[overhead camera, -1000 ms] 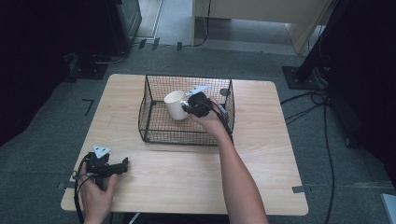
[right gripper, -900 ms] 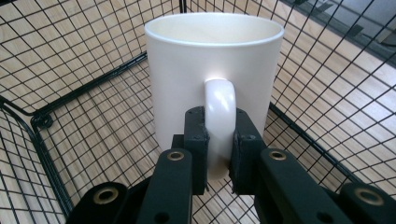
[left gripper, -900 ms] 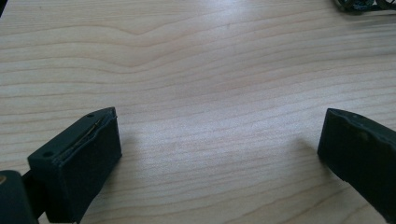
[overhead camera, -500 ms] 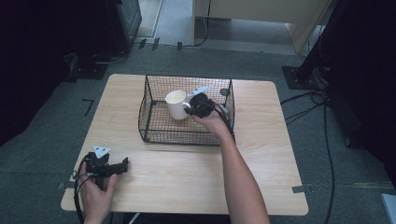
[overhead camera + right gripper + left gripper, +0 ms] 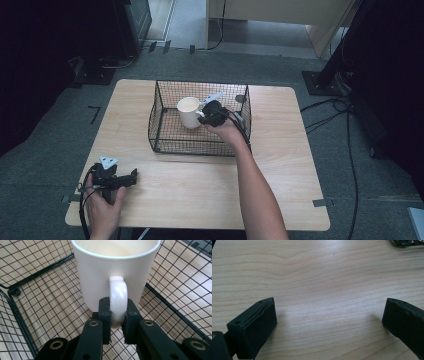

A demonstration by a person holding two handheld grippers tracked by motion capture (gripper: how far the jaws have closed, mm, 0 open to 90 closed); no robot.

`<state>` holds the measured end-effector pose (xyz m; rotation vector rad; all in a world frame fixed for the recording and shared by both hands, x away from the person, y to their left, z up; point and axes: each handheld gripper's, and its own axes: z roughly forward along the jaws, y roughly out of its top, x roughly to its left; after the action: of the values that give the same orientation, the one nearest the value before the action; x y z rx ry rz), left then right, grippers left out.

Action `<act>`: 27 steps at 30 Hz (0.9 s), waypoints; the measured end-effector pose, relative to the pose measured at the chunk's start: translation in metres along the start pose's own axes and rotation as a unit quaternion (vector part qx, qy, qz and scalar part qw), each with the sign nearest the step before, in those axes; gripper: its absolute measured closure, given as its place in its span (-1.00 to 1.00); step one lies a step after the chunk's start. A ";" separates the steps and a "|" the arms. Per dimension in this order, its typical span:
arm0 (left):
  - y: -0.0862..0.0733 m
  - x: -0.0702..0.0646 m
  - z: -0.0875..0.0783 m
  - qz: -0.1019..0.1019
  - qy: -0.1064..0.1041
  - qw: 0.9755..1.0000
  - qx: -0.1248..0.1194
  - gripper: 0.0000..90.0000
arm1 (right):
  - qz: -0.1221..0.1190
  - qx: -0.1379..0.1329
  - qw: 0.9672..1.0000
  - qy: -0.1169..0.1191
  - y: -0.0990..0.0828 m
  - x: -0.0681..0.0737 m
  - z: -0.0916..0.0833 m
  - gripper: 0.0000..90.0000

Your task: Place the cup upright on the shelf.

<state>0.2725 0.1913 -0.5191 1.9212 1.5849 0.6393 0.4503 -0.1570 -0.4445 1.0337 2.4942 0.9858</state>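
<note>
The right hand-held gripper (image 5: 117, 315) has its two black jaws pinched tight on the handle of a white mug (image 5: 116, 272), one pad on each side of the handle's lower curve. In the high view this right hand-held gripper (image 5: 209, 114) reaches in over the near right part of a black wire basket (image 5: 161, 107), and the mug (image 5: 189, 112) is inside the basket's walls, just to the left of the jaws, upright with its open mouth facing up. The mug's inside looks pale and bare as far as the rim lets one see; whether its base rests on the basket's mesh floor or hangs slightly above it cannot be told. Through the mesh (image 5: 42, 297) the wood grain below shows, and nothing else is seen lying in the basket.

The left hand-held gripper (image 5: 131, 176) rests on the counter (image 5: 280, 165) at its near left corner, well apart from the basket, held by the person's left hand (image 5: 102, 207). In its own view, the left hand-held gripper (image 5: 328, 317) has its jaws spread wide, with only bare wood between them and nothing held.

The basket stands on the far middle of the light wooden counter. The person's right forearm (image 5: 255, 185) crosses the counter from the near edge up to the basket.
</note>
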 end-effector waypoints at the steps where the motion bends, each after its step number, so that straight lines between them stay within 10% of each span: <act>1: 0.000 0.000 0.000 0.000 0.000 1.000 0.000 -1.00 | 0.001 0.003 1.000 -0.001 0.000 0.000 0.000 0.79; 27: 0.000 0.000 0.000 0.000 0.000 1.000 0.000 -1.00 | 0.004 0.029 1.000 -0.010 -0.004 -0.005 -0.003 0.70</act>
<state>0.2725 0.1913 -0.5191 1.9212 1.5850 0.6392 0.4503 -0.1644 -0.4448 1.0651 2.5178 0.9070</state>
